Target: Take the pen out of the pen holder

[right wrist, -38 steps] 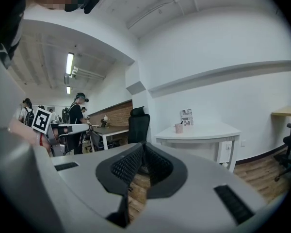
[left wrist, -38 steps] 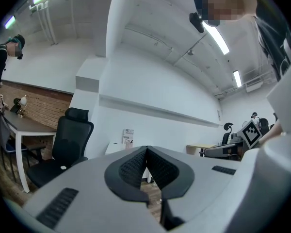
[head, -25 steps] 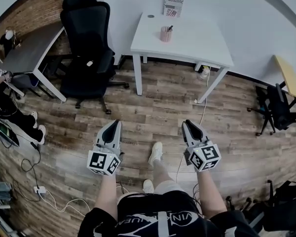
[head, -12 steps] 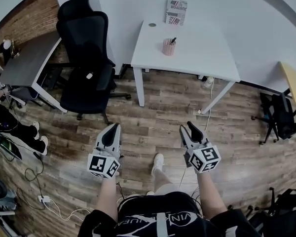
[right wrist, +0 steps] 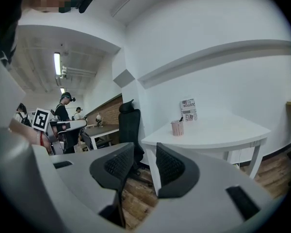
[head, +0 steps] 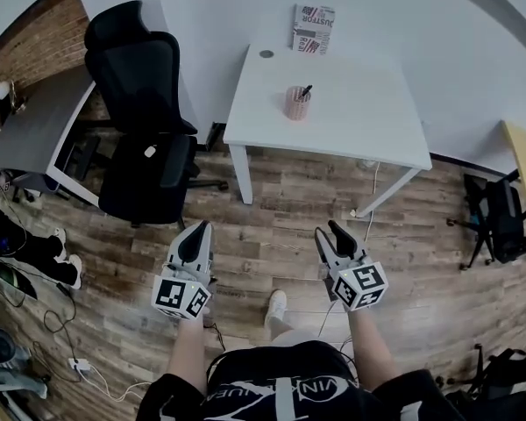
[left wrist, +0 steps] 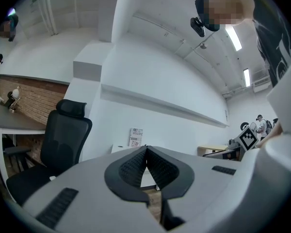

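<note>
Indoor light bright, even, diffuse. Source: long white ceiling strip lights point(left wrist: 234, 37), glaring slightly in both gripper views. White rectangular table point(head: 351, 121) nearly washed out, with a soft shadow under its front edge on the brown wood-plank floor point(head: 280, 209). Strong fisheye bending and black vignette at every corner. Grey plastic left gripper point(left wrist: 146, 150) and right gripper point(right wrist: 145, 149) sit close to the lens, slightly soft. Colours muted.
</note>
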A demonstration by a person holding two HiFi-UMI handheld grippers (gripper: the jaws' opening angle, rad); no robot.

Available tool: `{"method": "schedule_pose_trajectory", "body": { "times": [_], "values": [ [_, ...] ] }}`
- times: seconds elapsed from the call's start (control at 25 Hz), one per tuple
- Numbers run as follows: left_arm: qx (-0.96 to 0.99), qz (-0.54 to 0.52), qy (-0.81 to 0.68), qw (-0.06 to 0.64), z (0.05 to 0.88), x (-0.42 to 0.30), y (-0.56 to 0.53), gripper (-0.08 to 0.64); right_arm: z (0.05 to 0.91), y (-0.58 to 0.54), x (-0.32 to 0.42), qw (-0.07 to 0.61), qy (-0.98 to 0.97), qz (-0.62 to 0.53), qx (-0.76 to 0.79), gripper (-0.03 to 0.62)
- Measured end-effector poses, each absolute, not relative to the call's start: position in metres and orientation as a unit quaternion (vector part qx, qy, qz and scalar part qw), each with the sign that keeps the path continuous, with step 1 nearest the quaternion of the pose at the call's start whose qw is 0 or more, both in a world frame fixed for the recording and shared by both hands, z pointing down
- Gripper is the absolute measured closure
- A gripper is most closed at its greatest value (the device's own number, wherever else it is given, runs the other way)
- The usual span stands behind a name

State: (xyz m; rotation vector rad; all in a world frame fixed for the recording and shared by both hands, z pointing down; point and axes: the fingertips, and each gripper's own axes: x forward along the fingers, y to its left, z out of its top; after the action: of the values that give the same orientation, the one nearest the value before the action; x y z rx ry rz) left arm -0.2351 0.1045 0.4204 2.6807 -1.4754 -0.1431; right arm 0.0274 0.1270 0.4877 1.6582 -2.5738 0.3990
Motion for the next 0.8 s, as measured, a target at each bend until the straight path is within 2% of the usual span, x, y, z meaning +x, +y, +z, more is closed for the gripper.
{"method": "schedule_pose_trajectory", "body": {
  "times": [0.36,0.8],
  "values": [
    [0.875,-0.049,-0.481,0.041,0.416,-0.208,0.04,0.545,0.486,0.064,0.047,0.027,-0.837,0.129,0.531,0.454],
    [0.882,-0.048,-0.469,0.032,0.416,-0.177,0.007,0.545,0.495,0.043,0.071,0.025,-0.834,0.134,0.535,0.454]
  ]
}}
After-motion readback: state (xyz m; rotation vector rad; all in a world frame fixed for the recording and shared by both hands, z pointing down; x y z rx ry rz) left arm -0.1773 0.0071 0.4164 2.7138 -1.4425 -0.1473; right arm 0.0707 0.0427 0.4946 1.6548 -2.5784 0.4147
